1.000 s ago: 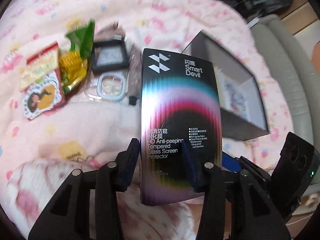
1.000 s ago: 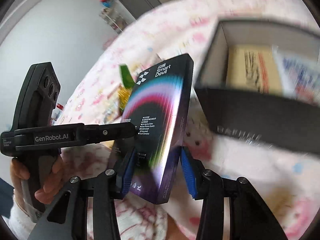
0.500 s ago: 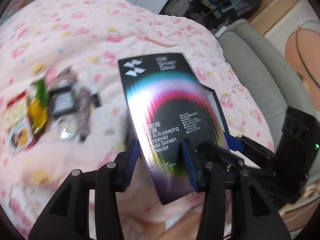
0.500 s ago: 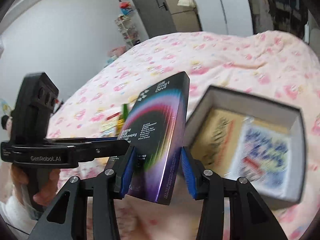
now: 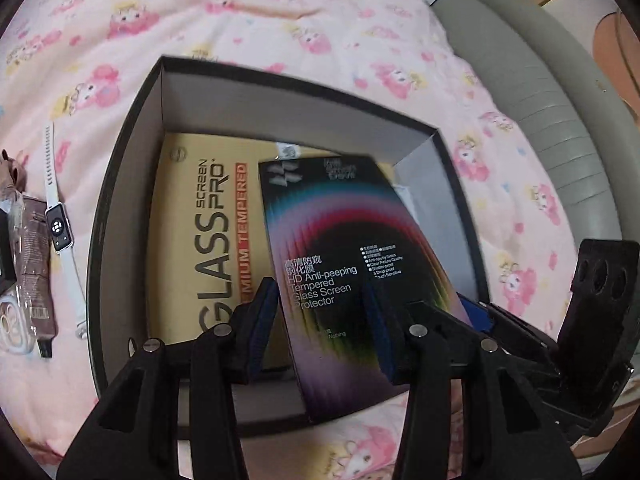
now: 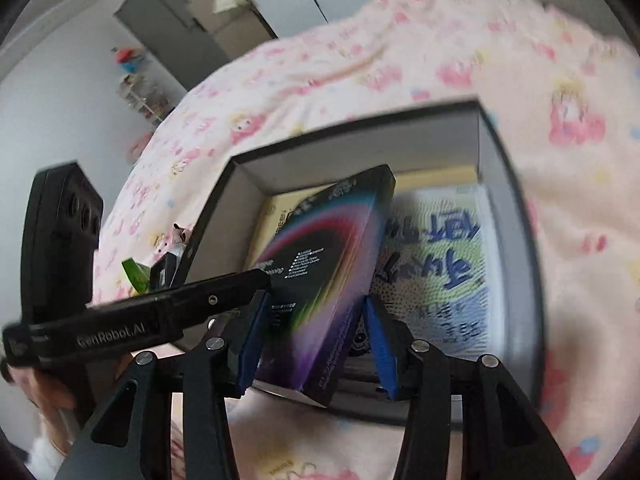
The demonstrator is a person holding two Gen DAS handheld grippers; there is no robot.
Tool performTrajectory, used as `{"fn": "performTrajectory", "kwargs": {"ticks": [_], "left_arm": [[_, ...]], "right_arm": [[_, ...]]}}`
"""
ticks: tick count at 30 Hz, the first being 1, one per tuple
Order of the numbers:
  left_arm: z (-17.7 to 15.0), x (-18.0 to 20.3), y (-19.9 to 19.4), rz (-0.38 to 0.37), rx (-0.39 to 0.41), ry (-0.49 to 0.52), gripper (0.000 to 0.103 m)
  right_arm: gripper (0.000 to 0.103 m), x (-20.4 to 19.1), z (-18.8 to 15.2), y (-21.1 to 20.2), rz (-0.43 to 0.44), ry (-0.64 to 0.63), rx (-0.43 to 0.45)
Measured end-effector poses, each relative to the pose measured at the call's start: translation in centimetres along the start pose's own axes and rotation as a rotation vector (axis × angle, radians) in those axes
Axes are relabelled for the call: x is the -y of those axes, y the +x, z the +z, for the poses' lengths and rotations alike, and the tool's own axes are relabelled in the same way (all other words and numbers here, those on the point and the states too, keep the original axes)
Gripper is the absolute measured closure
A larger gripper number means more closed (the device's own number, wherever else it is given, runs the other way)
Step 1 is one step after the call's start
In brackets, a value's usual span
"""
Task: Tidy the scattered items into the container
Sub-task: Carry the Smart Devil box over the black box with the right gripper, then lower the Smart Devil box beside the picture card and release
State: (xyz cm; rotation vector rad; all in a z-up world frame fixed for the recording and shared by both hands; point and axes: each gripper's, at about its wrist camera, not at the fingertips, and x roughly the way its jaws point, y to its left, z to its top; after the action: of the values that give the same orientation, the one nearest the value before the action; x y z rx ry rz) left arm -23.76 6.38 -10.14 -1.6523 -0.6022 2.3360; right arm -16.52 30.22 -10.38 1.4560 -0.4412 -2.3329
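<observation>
A black Smart Devil screen protector box (image 5: pixel 340 264) with a rainbow print is held by both grippers over the open black container (image 5: pixel 132 128). My left gripper (image 5: pixel 324 320) is shut on its lower part. My right gripper (image 6: pixel 316 344) is shut on the same box (image 6: pixel 328 264), tilted on edge inside the container (image 6: pixel 516 208). In the container lie a yellow Glass Screen Pro box (image 5: pixel 200 240) and a blue and white printed packet (image 6: pixel 440 264).
On the pink blanket left of the container lie a white smartwatch (image 5: pixel 58 228), a brown sachet (image 5: pixel 34 264) and a clear case (image 5: pixel 12 326). A green wrapper (image 6: pixel 136 274) shows beside the container. A grey sofa (image 5: pixel 552 92) runs along the right.
Both grippers carried the screen protector box from above the scattered items over to the container and lowered it into the opening. The container now fills both views.
</observation>
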Motion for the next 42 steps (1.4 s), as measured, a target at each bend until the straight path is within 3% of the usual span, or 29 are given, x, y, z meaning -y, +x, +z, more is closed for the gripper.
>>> {"fn": "performTrajectory", "kwargs": {"ticks": [5,10,13,16,17,22,27,30,35,42], "left_arm": [[0.1,-0.8,1.0,0.047,-0.035,0.029,0.059],[0.3,-0.5,0.2,0.051,-0.007,0.055,0.059],[0.3,0.5,-0.1,-0.028,0.026,0.054,0.060],[0.1,2.8,0.9,-0.088,0.028,0.121,0.061],[0.1,3.4,1.4,-0.080,0.027,0.139,0.071],[0.0,3.4,3.6,-0.144,-0.033,0.105,0.073],[-0.6,2.8,4.5,0.035,-0.081,0.111,0.074],[-1.2,2.0,3.6,0.123,-0.060,0.129,0.072],[-1.2,-0.3,1.8,0.039,-0.055,0.063,0.067],[3.7,-2.1,0.4,0.108,0.010,-0.012,0.065]], "right_arm": [[0.059,-0.6,-0.2,1.4,-0.038,-0.037,-0.046],[0.059,-0.8,-0.5,-2.5,-0.098,-0.036,0.091],[0.059,-1.0,-1.0,-4.5,-0.143,-0.084,0.184],[0.059,0.3,-0.7,-3.5,-0.229,-0.033,0.147],[0.060,1.1,-0.5,-3.2,-0.225,0.001,0.130],[0.060,1.8,-0.4,-4.0,-0.201,0.036,0.166],[0.060,0.8,-0.4,-3.0,-0.198,0.004,0.131],[0.060,0.3,-0.5,-2.7,-0.197,-0.012,0.114],[0.060,0.6,1.9,-1.1,-0.200,0.015,0.082],[0.060,-0.6,7.8,1.8,-0.217,-0.069,0.020]]}}
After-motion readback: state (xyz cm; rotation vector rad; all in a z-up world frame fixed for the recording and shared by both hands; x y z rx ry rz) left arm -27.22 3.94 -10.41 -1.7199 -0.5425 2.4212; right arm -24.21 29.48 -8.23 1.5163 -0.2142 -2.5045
